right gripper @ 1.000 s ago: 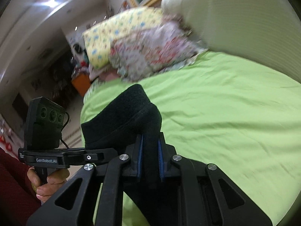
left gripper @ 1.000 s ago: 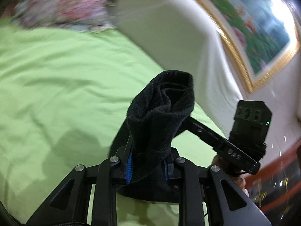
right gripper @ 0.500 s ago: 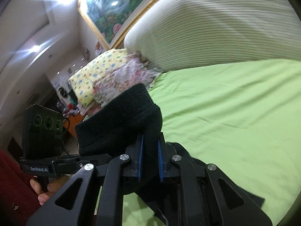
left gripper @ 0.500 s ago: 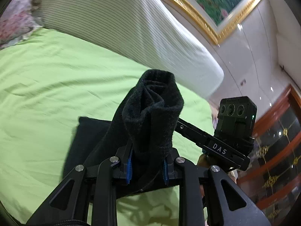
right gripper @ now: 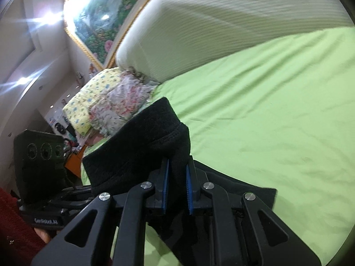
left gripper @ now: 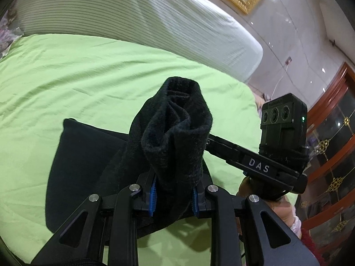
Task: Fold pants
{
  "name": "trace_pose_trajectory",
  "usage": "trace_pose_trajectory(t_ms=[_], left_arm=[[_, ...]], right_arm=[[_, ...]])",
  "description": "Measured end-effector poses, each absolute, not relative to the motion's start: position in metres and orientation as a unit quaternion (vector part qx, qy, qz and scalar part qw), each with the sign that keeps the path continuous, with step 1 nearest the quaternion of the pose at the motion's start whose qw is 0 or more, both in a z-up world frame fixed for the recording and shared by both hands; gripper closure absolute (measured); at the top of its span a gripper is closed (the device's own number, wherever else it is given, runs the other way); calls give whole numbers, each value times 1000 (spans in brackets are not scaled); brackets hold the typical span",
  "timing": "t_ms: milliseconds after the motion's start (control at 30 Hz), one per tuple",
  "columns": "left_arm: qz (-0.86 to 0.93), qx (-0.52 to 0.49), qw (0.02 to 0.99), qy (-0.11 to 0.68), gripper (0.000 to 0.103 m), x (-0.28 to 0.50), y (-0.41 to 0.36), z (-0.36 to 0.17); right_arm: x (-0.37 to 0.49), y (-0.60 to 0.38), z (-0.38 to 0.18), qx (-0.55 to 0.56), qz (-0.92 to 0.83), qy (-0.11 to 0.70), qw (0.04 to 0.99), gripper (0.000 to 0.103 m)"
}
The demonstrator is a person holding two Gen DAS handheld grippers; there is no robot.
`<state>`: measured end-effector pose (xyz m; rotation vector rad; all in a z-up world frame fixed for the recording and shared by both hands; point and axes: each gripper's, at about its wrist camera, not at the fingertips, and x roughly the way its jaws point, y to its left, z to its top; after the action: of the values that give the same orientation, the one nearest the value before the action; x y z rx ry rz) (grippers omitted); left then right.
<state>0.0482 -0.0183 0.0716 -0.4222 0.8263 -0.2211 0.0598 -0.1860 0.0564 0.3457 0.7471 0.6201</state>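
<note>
1. While both grippers are raised above the bed, the left gripper (left gripper: pixel 173 196) has its blue-padded fingers pressed together on a bunched fold of the black pants (left gripper: pixel 177 133), which stands up out of the grip.
2. The right gripper (right gripper: pixel 177 190) is likewise clamped on a thick fold of the pants (right gripper: pixel 142 150), its fingers pointing toward the headboard cushion (right gripper: pixel 221 22).
3. From the left wrist view, the right gripper's body sits just to the right, held in the right hand (left gripper: pixel 248 184).
4. Below the grips, the rest of the pants hangs down and lies flat on the green sheet (left gripper: pixel 77 77); one straight edge and corner show at the left (left gripper: pixel 66 122).
5. Wide wrinkled sheet lies open ahead of both grippers, up to the cushion.
6. Patterned pillows (right gripper: pixel 106 104) are piled at the bed's far left corner, well apart from the pants.
</note>
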Motion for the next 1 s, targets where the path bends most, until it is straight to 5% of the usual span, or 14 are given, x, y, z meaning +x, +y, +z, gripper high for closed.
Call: trace_pose_trajectory(t_ms=[267,400,1000], left_arm=[[-128,-167,892,400,64,57,-44,54],[-150,-151,895,392,46,44,-47,49],[-170,-170,893,381,27,9,0,71]], right_arm=[[42,-216,50,183,230,360,885,81],[25,-230,53,192,195,351,896,62],[-40,-248,60,190,12,330,924,38]])
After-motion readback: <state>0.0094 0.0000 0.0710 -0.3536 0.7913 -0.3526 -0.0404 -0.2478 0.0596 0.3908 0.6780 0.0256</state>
